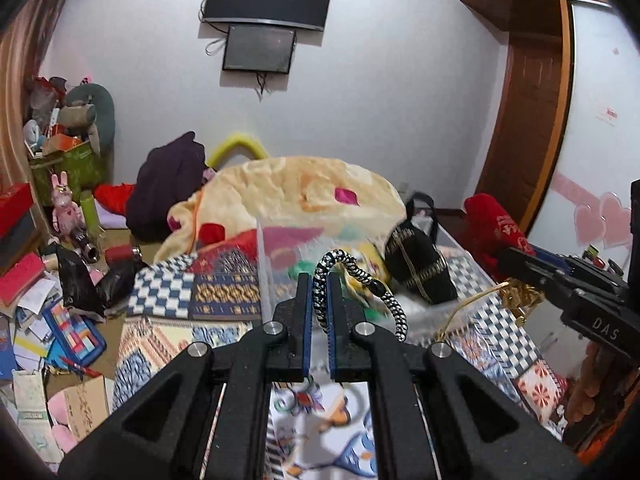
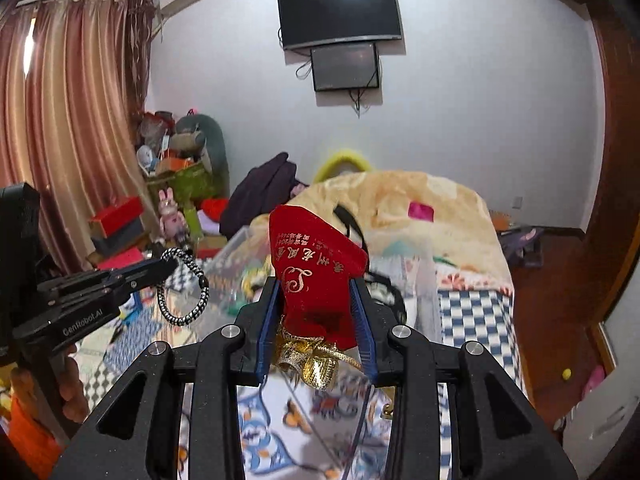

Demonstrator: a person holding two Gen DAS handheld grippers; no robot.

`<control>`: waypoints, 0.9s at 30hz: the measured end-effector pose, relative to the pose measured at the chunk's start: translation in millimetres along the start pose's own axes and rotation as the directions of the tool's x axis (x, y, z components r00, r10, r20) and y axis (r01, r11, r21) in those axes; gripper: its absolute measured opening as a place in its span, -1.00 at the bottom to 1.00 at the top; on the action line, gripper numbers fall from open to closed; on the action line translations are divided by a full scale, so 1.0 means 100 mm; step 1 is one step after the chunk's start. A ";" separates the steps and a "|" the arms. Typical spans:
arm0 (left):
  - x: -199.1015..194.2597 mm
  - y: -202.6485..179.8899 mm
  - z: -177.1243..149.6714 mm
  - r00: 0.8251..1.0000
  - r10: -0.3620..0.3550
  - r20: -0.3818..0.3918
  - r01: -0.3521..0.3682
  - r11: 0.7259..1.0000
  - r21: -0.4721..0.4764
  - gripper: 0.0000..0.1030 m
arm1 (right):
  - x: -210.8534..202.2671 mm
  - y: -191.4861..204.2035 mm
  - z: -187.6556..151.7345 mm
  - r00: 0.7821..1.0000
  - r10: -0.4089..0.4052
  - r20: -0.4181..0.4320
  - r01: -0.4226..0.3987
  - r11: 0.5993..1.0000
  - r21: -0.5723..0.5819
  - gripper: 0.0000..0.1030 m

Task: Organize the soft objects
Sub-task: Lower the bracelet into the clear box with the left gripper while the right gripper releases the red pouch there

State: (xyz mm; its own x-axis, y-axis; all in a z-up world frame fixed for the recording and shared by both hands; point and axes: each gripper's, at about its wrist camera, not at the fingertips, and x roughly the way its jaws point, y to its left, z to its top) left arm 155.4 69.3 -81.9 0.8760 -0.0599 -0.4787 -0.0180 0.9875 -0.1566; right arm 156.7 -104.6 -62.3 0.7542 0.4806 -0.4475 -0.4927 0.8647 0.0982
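A black-and-white braided cord (image 1: 358, 280) is being gripped between the closed jaws of the left gripper (image 1: 319, 300), its loop rising above the fingertips and its tail hanging down to the right. In the right wrist view the same cord (image 2: 185, 290) is being seen dangling as a ring from the left gripper (image 2: 170, 266), held above the bed (image 2: 472, 312).

A red velvet pouch (image 2: 316, 264) with gold lettering is being clamped between the jaws of the right gripper (image 2: 316, 320), which are closed on its lower part. Its gold tassels (image 2: 312, 360) are hanging below the jaws. From the left wrist view the right gripper (image 1: 516, 264) is being seen at the right edge, with the pouch (image 1: 496, 220) sticking out beyond it and the gold tassels (image 1: 520, 294) drooping under it.

A clear plastic bin (image 1: 266, 264) is standing on the bed just beyond the left gripper. Coloured soft items are being seen through its wall, but they are too blurred to be told apart. A black bag (image 1: 420, 264) is leaning at the right side of the bin; whether it is inside or beside the bin cannot be told. A cream blanket (image 1: 304, 188) is piled behind the bin. Both held things are being kept in the air in front of the bin, well apart from each other.
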 end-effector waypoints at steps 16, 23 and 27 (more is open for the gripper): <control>0.57 0.15 0.00 0.996 0.054 -0.073 -0.056 0.998 -0.024 -0.90 | 0.67 0.08 -0.02 0.995 0.006 -0.102 -0.008 1.000 -0.018 -0.38; 0.69 0.12 -0.08 0.992 0.044 -0.119 -0.043 0.999 0.007 -0.90 | 0.79 0.03 -0.08 0.988 -0.003 -0.157 -0.004 0.999 -0.046 -0.33; 0.69 0.12 -0.11 0.990 0.042 -0.135 -0.041 0.999 0.010 -0.89 | 0.76 0.06 -0.08 0.986 -0.005 -0.167 -0.007 0.998 -0.067 -0.17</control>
State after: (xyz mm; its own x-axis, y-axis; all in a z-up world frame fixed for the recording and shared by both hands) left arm 210.9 75.3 -126.2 0.8015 -0.0372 -0.5968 -0.0491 0.9906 -0.1277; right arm 207.9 -64.2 -102.4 0.6731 0.4454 -0.5905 -0.5256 0.8497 0.0418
